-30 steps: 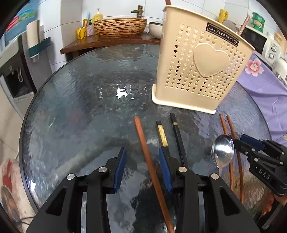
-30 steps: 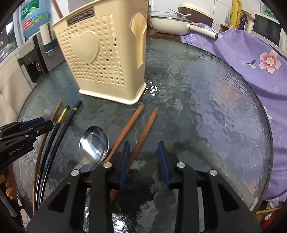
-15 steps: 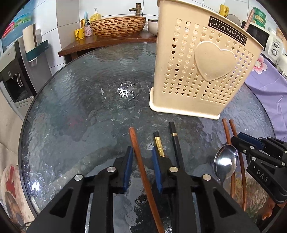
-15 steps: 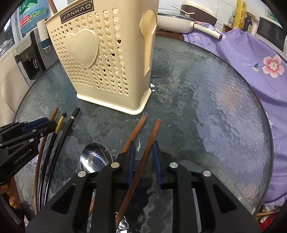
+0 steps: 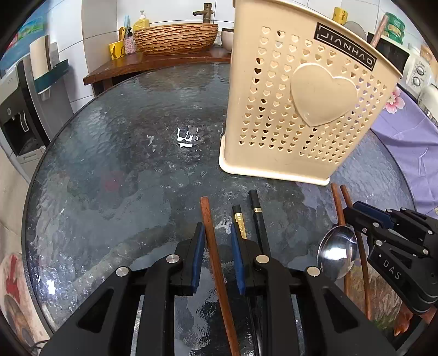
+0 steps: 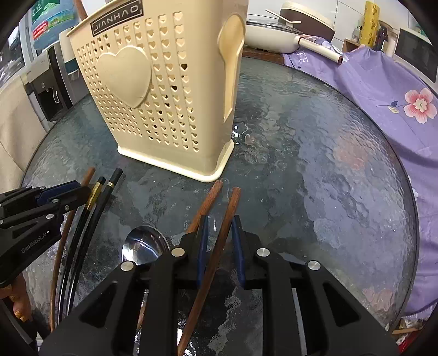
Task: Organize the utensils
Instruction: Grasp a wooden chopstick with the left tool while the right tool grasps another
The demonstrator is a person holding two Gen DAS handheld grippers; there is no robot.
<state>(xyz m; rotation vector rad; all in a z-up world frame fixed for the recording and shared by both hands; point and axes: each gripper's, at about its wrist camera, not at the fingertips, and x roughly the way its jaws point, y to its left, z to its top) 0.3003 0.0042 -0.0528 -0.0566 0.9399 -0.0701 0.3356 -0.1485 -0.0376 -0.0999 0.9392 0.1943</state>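
Pick-up step: the left claw (image 5: 216, 254) sat nearly closed around a brown chopstick (image 5: 212, 246) at lower centre, the right claw (image 6: 220, 246) likewise around its chopstick (image 6: 221, 235); next, I judged, lifting both into the cream holder (image 6: 153, 90) up top.

Ahead of me, past the round textured glass table (image 5: 109, 169), a wooden side counter (image 5: 153, 64) carries a brown woven basin-shaped bowl (image 5: 175, 38) under a bronze tap (image 5: 205, 12), with a yellow mug (image 5: 116, 49) beside it. To my left stands a grey water dispenser (image 5: 19, 117). On my right, a purple floral cloth (image 6: 383, 90) drapes near a cream long-handled pan (image 6: 276, 38).
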